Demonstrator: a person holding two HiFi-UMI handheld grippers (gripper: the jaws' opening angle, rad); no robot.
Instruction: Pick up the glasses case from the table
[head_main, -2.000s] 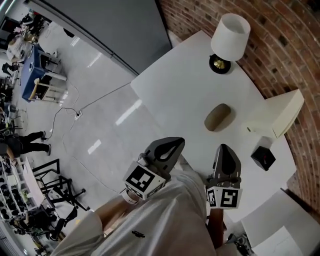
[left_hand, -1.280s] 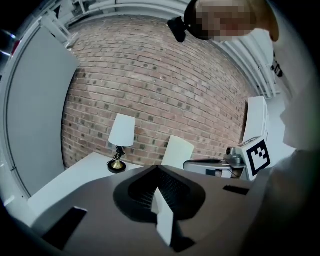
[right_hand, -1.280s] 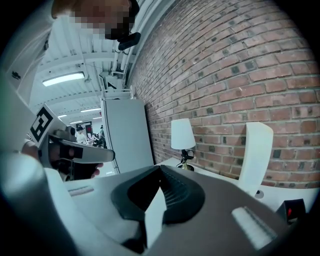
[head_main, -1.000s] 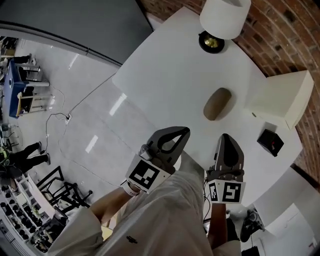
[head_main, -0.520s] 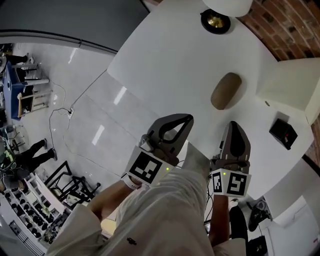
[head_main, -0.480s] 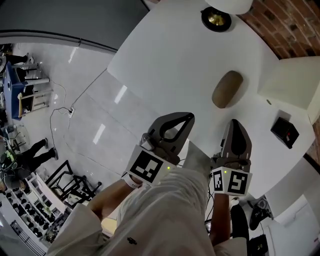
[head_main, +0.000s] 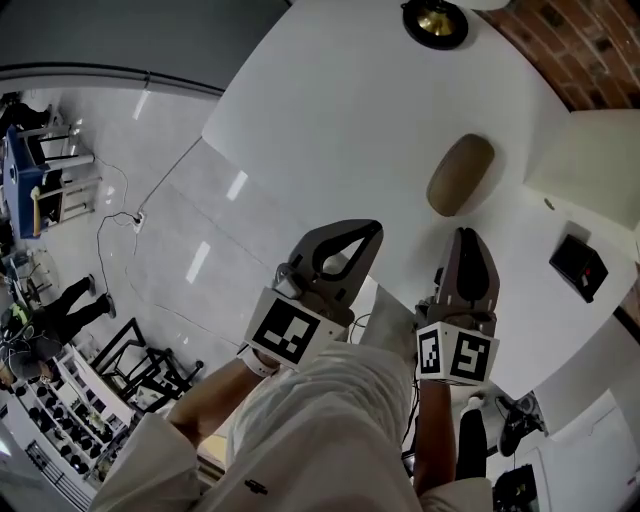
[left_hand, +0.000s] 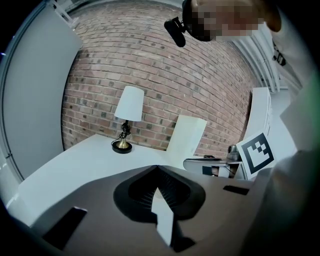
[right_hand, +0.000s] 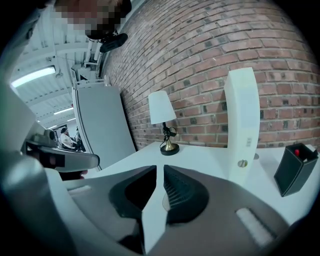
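- Glasses case (head_main: 460, 175) is the target, but nearest the person are the two grippers, side by side over the table's (head_main: 330, 110) near edge, neither touching the case.
- Left gripper (head_main: 374, 228): jaws closed tip to tip with nothing in them. It sits off to the left and is the farther of the two from the case.
- Right gripper (head_main: 465, 233): jaws have just been opening to a thin slit with nothing between them. It points almost straight at the case.
- Case: a brown oval lying flat on the bare tabletop, near and straight ahead of the right gripper. Its long axis runs away from the person, tilted slightly right, roughly in line with that gripper.
- Judgement: the right gripper is better placed. It would need to open wider, reach forward, and close across the narrow width.
- Farther off: black box (head_main: 578, 268) to the right, lamp (head_main: 435, 20) at the far edge.
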